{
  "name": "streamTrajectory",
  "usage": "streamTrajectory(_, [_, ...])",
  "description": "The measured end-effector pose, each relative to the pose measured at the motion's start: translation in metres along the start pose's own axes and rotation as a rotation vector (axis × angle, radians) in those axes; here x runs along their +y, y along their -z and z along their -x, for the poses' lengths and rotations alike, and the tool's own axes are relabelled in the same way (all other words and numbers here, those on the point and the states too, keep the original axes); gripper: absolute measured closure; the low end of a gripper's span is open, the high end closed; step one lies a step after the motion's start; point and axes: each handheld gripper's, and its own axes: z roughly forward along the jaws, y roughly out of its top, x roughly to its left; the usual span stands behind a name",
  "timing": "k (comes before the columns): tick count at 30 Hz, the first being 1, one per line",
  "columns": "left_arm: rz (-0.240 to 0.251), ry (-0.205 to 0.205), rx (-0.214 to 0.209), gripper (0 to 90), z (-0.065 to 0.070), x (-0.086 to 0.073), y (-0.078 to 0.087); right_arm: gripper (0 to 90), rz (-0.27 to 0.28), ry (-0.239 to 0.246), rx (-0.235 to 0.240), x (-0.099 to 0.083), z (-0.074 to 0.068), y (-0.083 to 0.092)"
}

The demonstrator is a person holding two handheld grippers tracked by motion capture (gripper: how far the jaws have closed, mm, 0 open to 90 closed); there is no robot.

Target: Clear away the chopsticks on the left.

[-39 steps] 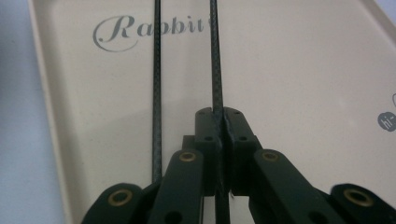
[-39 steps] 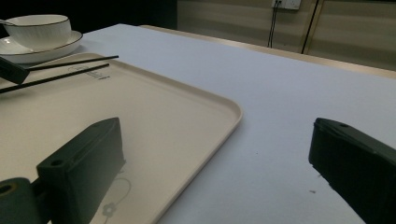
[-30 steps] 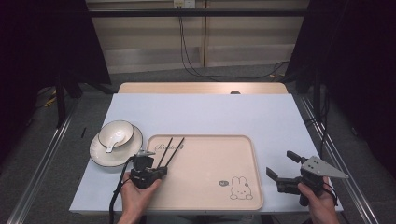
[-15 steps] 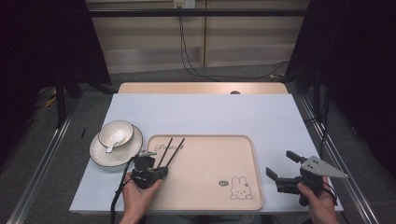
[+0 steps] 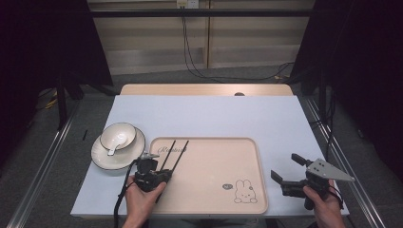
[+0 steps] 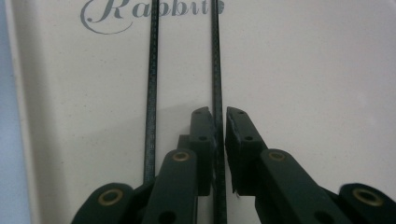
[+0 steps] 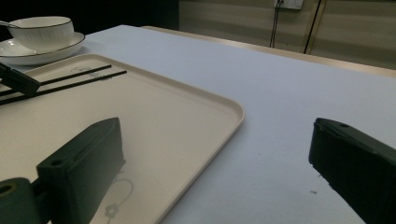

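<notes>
On the tray (image 5: 214,190), left gripper (image 6: 220,122) jaws pinch one chopstick (image 6: 216,70), bowl (image 5: 118,136) beside

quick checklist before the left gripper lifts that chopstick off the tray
1. Left gripper jaws, just opened slightly, around the right chopstick: ok.
2. Pads really pressing on it: cannot tell.
3. Second chopstick outside the jaws, lying apart: ok.
4. Both chopsticks flat on the tray: ok.
5. Bowl and plate left of the tray, off the lift path: ok.
6. Right gripper open, off the tray's right edge: ok.
</notes>
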Motion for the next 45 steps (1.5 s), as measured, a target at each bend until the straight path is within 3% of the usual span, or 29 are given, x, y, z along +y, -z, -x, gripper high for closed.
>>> streamTrajectory(10, [0.019, -0.014, -0.057, 64.6, -0.002, 0.001, 0.001, 2.9, 0.001, -0.003, 0.001, 0.0, 0.0, 0.001])
streamTrajectory(12, [0.059, -0.034, -0.07, 60.9, -0.002, 0.002, 0.006, 2.9, 0.003, 0.0, 0.002, 0.0, 0.0, 0.001])
streamTrajectory(14, [0.074, -0.046, -0.07, 49.3, -0.002, 0.002, 0.008, 2.9, 0.003, 0.001, 0.005, 0.0, 0.0, 0.001])
streamTrajectory(15, [0.092, -0.057, -0.051, 49.3, -0.002, 0.002, 0.01, 2.9, 0.003, 0.001, 0.005, 0.0, 0.0, 0.001])
streamTrajectory(16, [0.096, -0.067, -0.048, 40.5, -0.002, 0.002, 0.012, 2.9, 0.006, 0.003, 0.004, 0.0, 0.0, 0.001])
streamTrajectory(17, [0.127, -0.082, -0.073, 38.0, -0.003, 0.002, 0.015, 2.8, 0.006, 0.006, 0.003, 0.0, 0.0, 0.001])
streamTrajectory(18, [0.127, -0.082, -0.073, 34.7, -0.003, 0.002, 0.015, 2.9, 0.005, 0.004, 0.006, 0.0, 0.0, 0.001])
streamTrajectory(19, [0.149, -0.128, -0.077, 30.2, -0.004, 0.003, 0.02, 2.9, 0.006, 0.004, 0.003, 0.0, 0.0, 0.001])
streamTrajectory(22, [0.173, -0.152, -0.098, 25.3, -0.003, 0.003, 0.025, 2.9, 0.007, 0.001, 0.0, 0.0, 0.0, 0.001])
streamTrajectory(28, [0.209, -0.255, -0.119, 12.3, -0.008, -0.003, 0.044, 2.9, 0.005, 0.001, 0.001, 0.0, 0.0, 0.001])
streamTrajectory(30, [0.232, -0.269, -0.13, 8.2, -0.011, -0.004, 0.05, 2.8, 0.005, 0.003, -0.004, 0.0, 0.0, 0.0])
streamTrajectory(31, [0.267, -0.28, -0.132, 5.5, -0.015, -0.004, 0.056, 2.8, 0.004, 0.004, 0.0, 0.0, -0.001, 0.0])
streamTrajectory(37, [0.35, -0.298, -0.143, 3.6, -0.031, -0.009, 0.074, 2.8, 0.005, -0.002, -0.007, 0.0, 0.0, 0.001])
streamTrajectory(41, [0.374, -0.312, -0.162, 2.9, -0.043, -0.017, 0.086, 2.8, 0.003, -0.003, -0.003, 0.0, 0.0, 0.0])
streamTrajectory(45, [0.398, -0.286, -0.163, 2.7, -0.058, -0.029, 0.094, 2.2, 0.005, -0.003, 0.003, 0.0, 0.001, 0.001])
